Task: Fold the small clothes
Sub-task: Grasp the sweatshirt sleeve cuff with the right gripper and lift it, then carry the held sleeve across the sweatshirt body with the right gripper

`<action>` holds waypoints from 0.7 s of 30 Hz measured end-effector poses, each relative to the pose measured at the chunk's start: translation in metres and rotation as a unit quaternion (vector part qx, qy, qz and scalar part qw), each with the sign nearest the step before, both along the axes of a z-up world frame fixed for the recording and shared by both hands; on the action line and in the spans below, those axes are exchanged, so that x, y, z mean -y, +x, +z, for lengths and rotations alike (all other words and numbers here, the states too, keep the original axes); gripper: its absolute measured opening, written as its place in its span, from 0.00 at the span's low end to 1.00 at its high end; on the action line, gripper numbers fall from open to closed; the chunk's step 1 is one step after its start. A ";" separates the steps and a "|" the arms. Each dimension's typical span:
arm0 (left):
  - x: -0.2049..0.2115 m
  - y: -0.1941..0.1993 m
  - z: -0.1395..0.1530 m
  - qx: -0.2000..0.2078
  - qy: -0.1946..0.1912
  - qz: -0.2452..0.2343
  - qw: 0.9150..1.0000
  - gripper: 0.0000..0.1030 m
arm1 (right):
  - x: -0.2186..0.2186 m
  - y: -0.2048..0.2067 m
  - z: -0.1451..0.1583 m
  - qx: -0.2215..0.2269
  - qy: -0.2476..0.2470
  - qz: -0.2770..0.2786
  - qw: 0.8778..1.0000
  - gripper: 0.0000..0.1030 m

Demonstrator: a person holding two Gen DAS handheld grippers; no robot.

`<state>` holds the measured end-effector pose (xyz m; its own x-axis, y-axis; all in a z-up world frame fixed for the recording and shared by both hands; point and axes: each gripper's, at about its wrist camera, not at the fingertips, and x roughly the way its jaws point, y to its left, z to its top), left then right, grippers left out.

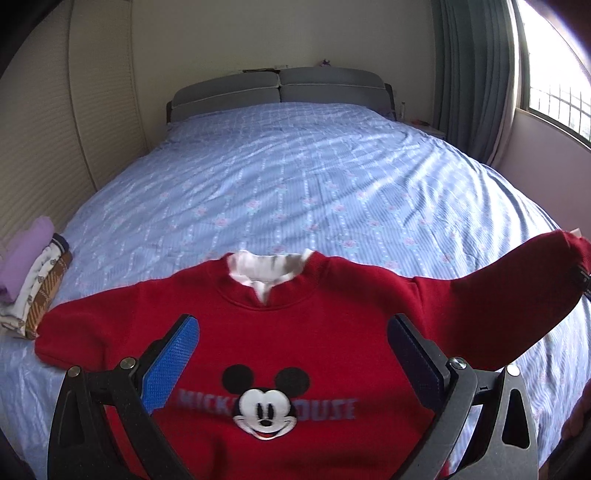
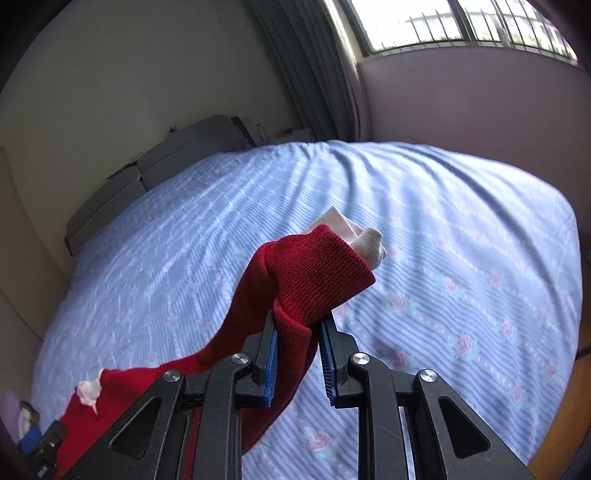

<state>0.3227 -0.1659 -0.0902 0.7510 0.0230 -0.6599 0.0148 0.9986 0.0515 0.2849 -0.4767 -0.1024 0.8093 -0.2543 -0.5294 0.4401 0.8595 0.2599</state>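
The red sweater [image 1: 273,332] lies face up at the lower centre of the left wrist view on the blue bed [image 1: 295,184], one sleeve [image 2: 314,280] lifted off to the right; that sleeve could slip free, I judge, since the right tongs [image 2: 297,325] pinch only bunched fabric just below the cuff, and a hard pull might drag the body askew toward the folded pile [image 1: 33,280] at left; the right tongs are nearly closed on the sleeve; the left tongs [image 1: 293,332] stand wide apart over the chest, gripping nothing.

Window [image 2: 461,22] daylight, fisheye-warped blurred edges
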 end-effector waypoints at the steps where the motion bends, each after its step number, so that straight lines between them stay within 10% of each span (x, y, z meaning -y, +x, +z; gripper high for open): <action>1: -0.016 -0.003 0.004 0.001 0.000 0.009 1.000 1.00 | -0.016 0.000 0.012 0.005 -0.025 0.007 1.000 0.21; 10: -0.171 -0.031 0.020 0.011 -0.015 0.109 0.994 1.00 | -0.194 0.027 0.061 0.011 -0.234 0.093 0.968 0.21; 21: -0.311 -0.071 -0.008 -0.020 -0.010 0.190 0.982 1.00 | -0.403 0.038 -0.033 -0.070 -0.459 0.228 0.856 0.20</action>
<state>0.2521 0.1452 -0.0987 0.6644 0.2836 -0.6915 -0.3575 0.9331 0.0392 0.3227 -0.0741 -0.1357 0.8798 -0.2899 -0.3768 -0.0240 0.7644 -0.6442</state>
